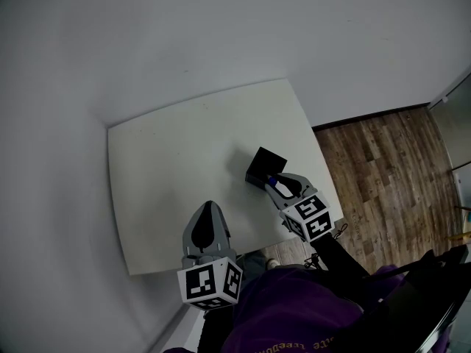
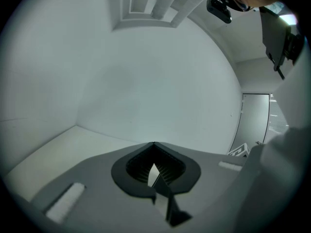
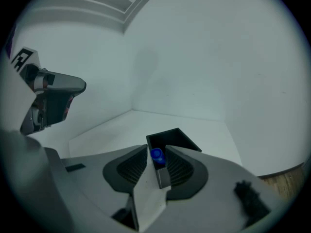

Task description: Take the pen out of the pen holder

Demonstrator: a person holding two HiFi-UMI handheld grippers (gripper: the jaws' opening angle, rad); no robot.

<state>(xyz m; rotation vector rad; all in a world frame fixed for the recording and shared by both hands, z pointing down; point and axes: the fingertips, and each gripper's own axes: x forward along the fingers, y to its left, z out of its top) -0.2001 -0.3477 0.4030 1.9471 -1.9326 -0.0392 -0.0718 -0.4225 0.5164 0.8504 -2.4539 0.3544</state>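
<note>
A black square pen holder stands near the right edge of the white table. A pen with a blue cap sticks up from it. My right gripper is right at the holder's near side. In the right gripper view the blue pen cap stands between the spread jaws of my right gripper, with a little gap on each side, and the pen holder is just beyond. My left gripper hovers over the table's front part with its jaws together and nothing in them; its tips meet.
The table sits in a corner between white walls. Wooden floor lies to its right. The person's purple clothing fills the bottom of the head view. My left gripper shows at the left of the right gripper view.
</note>
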